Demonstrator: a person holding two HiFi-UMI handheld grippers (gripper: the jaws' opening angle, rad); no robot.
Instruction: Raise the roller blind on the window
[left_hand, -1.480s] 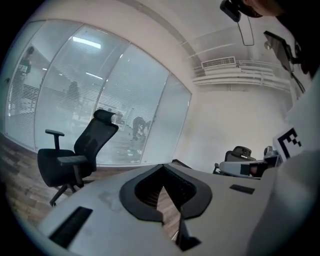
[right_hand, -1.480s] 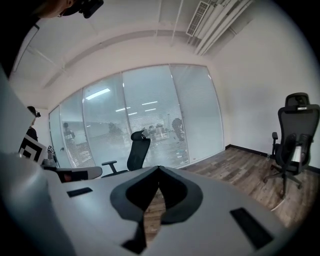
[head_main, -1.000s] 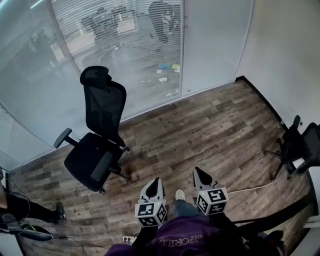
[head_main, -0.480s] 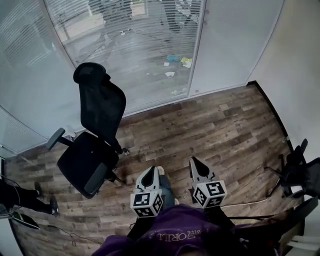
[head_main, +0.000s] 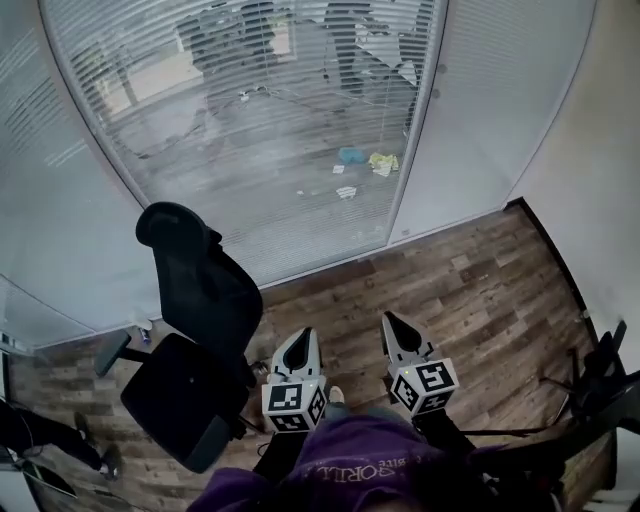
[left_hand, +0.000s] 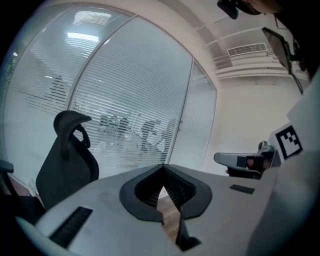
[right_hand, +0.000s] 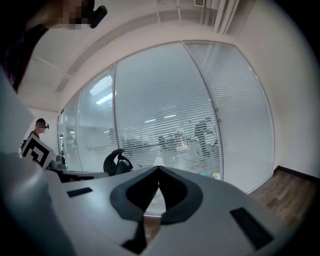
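Left claw and right claw are clenched empty over the floor. At its far edge the blind hangs lowered, top cut off, shapes behind its slats hazy.

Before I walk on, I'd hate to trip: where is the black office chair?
In the head view the black office chair stands lower left, beside the left gripper, in front of the window blind.
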